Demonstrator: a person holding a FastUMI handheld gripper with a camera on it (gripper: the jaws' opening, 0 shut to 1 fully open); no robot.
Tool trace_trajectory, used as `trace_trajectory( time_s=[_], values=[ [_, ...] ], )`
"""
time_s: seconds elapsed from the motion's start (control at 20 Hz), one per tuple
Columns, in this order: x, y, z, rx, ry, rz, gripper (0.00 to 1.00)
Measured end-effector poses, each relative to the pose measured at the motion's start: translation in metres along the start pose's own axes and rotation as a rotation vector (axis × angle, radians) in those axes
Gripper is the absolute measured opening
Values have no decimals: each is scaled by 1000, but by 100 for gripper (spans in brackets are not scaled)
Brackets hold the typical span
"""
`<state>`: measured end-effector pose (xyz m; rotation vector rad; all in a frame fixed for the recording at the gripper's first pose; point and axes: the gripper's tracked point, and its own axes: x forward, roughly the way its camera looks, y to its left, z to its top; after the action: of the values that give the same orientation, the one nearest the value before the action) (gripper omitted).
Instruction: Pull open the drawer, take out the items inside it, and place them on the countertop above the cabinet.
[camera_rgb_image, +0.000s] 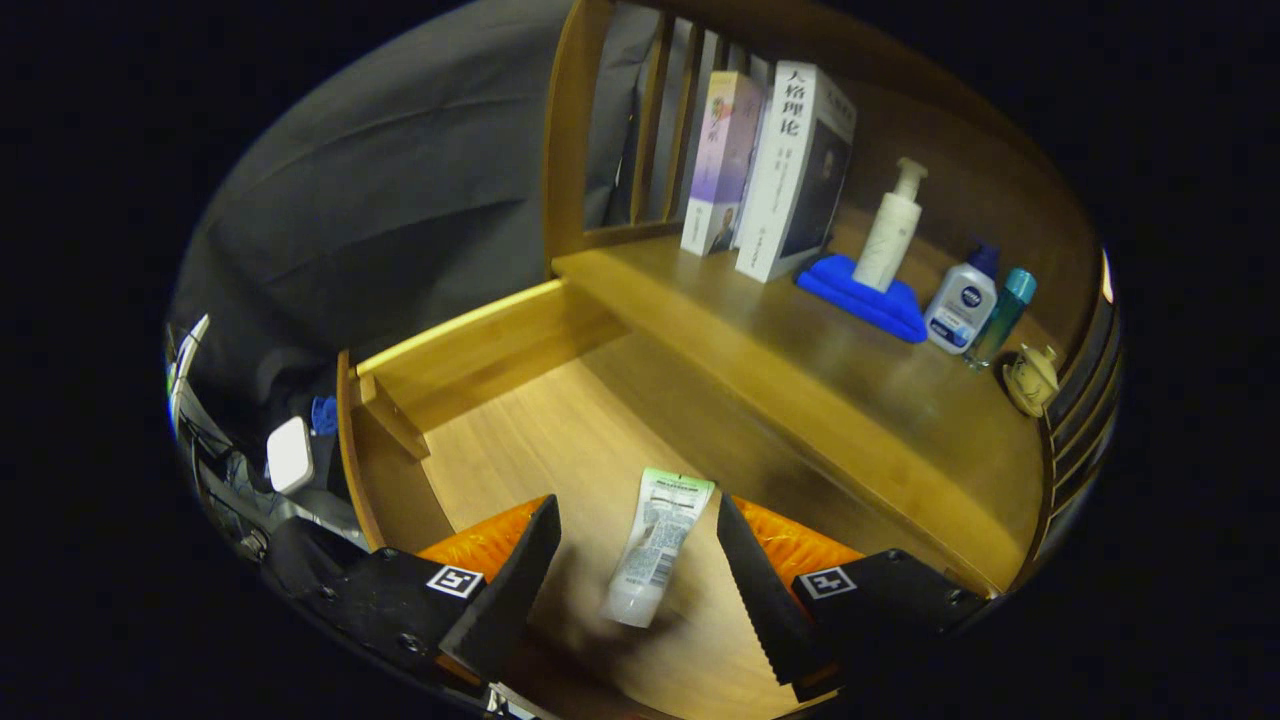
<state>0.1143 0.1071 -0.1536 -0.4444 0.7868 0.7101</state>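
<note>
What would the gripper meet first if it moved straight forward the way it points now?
Probably the tube, lying on the open drawer's floor between the open gripper's fingers; depth is unclear.

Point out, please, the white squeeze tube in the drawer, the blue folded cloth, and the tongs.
white squeeze tube (655, 550): gripper view, label middle.
blue folded cloth (868, 300): gripper view, front fold.
tongs (632, 545): gripper view, open, midway between fingertips.

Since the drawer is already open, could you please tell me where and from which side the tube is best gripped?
Grip the tube across its flat middle, coming straight down from above. It lies flat on the drawer floor, lengthwise between the open claw fingers, so they already flank its long sides. The middle seems safer than the narrow cap end nearest the claw or the thin crimped end.
</note>
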Motion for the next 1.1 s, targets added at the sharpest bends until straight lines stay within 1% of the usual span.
trace_trajectory(
  time_s=[0.05, 0.2, 0.4, 0.5, 0.55, 0.65, 0.75, 0.85, 0.9, 1.0, 1.05, 1.1],
  values=[
    [7, 1, -4, -11, 34, 13, 98],
    [18, -1, -18, -41, 144, 16, 98],
    [32, -4, -29, -44, 214, 22, 98],
    [40, -5, -39, -31, 259, 40, 94],
    [42, -7, -41, -28, 271, 34, 91],
    [44, -6, -48, -23, 297, 47, 79],
    [46, -12, -47, -37, 302, 29, 68],
    [49, -6, -54, -14, 321, 53, 57],
    [48, -9, -57, -43, 334, 43, 56],
    [50, -6, -57, -44, 330, 44, 38],
    [49, -7, -56, -49, 330, 44, 38],
    [53, -9, -53, -28, 304, 27, 29]
  ],
)
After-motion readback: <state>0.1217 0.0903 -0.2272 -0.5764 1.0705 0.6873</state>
